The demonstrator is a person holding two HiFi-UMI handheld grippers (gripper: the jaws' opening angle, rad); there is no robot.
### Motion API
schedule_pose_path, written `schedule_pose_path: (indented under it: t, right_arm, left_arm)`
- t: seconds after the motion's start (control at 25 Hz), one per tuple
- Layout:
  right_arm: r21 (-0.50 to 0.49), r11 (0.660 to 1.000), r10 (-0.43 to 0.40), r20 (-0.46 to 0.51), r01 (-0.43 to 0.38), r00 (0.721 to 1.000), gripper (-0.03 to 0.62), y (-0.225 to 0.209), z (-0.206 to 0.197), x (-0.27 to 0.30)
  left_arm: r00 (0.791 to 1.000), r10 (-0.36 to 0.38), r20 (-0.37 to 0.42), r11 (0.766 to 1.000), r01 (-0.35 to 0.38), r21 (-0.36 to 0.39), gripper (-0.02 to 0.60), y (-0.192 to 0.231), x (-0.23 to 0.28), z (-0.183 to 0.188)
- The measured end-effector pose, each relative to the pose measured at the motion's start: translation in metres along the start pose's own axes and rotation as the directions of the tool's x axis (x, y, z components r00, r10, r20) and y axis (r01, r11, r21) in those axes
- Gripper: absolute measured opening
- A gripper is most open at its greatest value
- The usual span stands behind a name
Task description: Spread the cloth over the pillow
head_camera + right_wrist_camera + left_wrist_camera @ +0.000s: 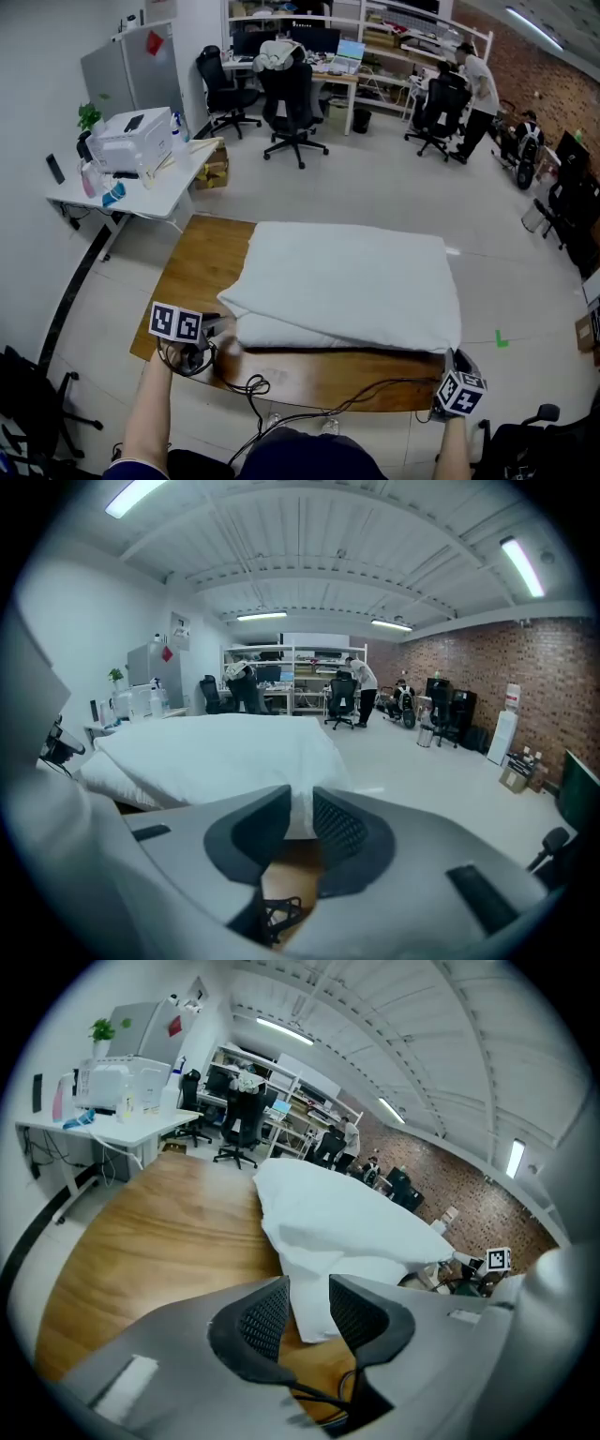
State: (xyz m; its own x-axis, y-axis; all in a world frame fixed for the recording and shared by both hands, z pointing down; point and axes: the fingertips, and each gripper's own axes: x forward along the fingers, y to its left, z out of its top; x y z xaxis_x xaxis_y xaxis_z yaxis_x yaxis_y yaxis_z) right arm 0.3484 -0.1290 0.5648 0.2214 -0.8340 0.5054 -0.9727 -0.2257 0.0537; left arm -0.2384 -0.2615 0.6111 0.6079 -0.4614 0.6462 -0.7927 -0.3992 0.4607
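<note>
A white cloth (347, 272) lies spread over a white pillow (281, 330) on a wooden table (202, 267). My left gripper (217, 335) is at the near left corner. In the left gripper view its jaws (309, 1302) stand open, with the cloth's (337, 1213) hanging corner loose between the pads. My right gripper (449, 362) is at the near right corner. In the right gripper view its jaws (302, 822) are slightly apart, and the cloth's (216, 752) edge lies between them. The pillow (108, 780) shows under the cloth at the left.
Black cables (281, 394) trail over the table's near edge. A white desk (141, 187) with a printer stands at the far left. Office chairs (291, 103) and people (478, 84) are at the back. More chairs stand at both near corners.
</note>
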Motion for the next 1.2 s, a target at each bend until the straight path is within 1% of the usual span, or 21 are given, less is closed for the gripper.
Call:
schedule_pose_path:
  t: [0.08,0.16,0.24,0.32,0.44,0.6,0.68,0.76,0.84,0.88,1.0,1.04,1.08,1.12,1.16,1.2]
  right_arm:
    - [-0.006,1.000,-0.012,0.016,0.012,1.000,0.091,0.002,0.004,-0.009]
    - [-0.004,1.000,-0.024,0.030,0.024,0.999,0.091,0.001,0.008,-0.017]
    - [0.002,1.000,-0.030,0.040,0.030,0.999,0.091,0.000,0.009,-0.023]
    - [0.003,1.000,-0.031,0.042,0.031,0.999,0.091,0.002,0.008,-0.028]
    - [0.000,1.000,-0.025,0.040,0.025,0.999,0.091,0.011,0.007,-0.033]
    - [-0.013,1.000,0.005,0.042,-0.005,0.999,0.091,0.032,0.007,-0.034]
    - [-0.024,0.999,0.027,0.047,-0.026,0.999,0.091,0.042,0.011,-0.035]
    - [-0.039,0.998,0.053,0.055,-0.051,0.997,0.091,0.053,0.016,-0.037]
    - [-0.053,0.995,0.083,0.061,-0.080,0.995,0.091,0.068,0.020,-0.039]
    - [-0.059,0.994,0.099,0.064,-0.095,0.993,0.090,0.075,0.022,-0.039]
    - [-0.071,0.988,0.140,0.072,-0.135,0.988,0.089,0.097,0.029,-0.039]
    - [-0.077,0.986,0.153,0.075,-0.147,0.985,0.089,0.105,0.031,-0.039]
    - [-0.083,0.983,0.168,0.077,-0.162,0.983,0.089,0.112,0.033,-0.039]
    - [-0.089,0.980,0.186,0.079,-0.179,0.979,0.089,0.121,0.034,-0.039]
    - [-0.095,0.976,0.205,0.079,-0.198,0.976,0.089,0.129,0.035,-0.040]
    - [-0.102,0.971,0.226,0.078,-0.218,0.971,0.089,0.138,0.036,-0.040]
  left_arm:
    - [0.999,-0.019,0.034,1.000,0.020,-0.018,0.141,-0.013,0.011,-0.004]
    - [0.998,-0.011,0.060,1.000,0.012,-0.018,0.141,-0.022,0.021,-0.004]
    - [0.997,0.031,0.076,1.000,-0.031,0.000,0.141,-0.025,0.030,-0.003]
    - [0.992,0.094,0.086,0.995,-0.095,0.018,0.141,-0.023,0.037,-0.002]
    - [0.979,0.175,0.100,0.983,-0.179,0.038,0.141,-0.018,0.043,0.002]
    - [0.959,0.254,0.124,0.962,-0.264,0.069,0.141,-0.013,0.042,0.006]
    - [0.946,0.294,0.139,0.947,-0.308,0.089,0.141,-0.014,0.041,0.007]
    - [0.928,0.335,0.165,0.929,-0.354,0.104,0.141,-0.017,0.038,0.011]
    - [0.911,0.361,0.201,0.915,-0.388,0.114,0.141,-0.024,0.035,0.019]
    - [0.906,0.368,0.210,0.910,-0.398,0.120,0.141,-0.027,0.036,0.022]
    - [0.905,0.362,0.224,0.909,-0.396,0.129,0.140,-0.033,0.042,0.031]
    - [0.902,0.365,0.233,0.908,-0.400,0.125,0.134,-0.033,0.043,0.033]
    - [0.895,0.373,0.247,0.905,-0.410,0.118,0.113,-0.032,0.041,0.036]
    - [0.888,0.379,0.262,0.902,-0.417,0.110,0.033,-0.031,0.038,0.038]
    - [0.886,0.375,0.274,0.904,-0.415,0.101,0.021,-0.031,0.036,0.038]
    - [0.888,0.364,0.281,0.911,-0.402,0.093,0.020,-0.033,0.034,0.036]
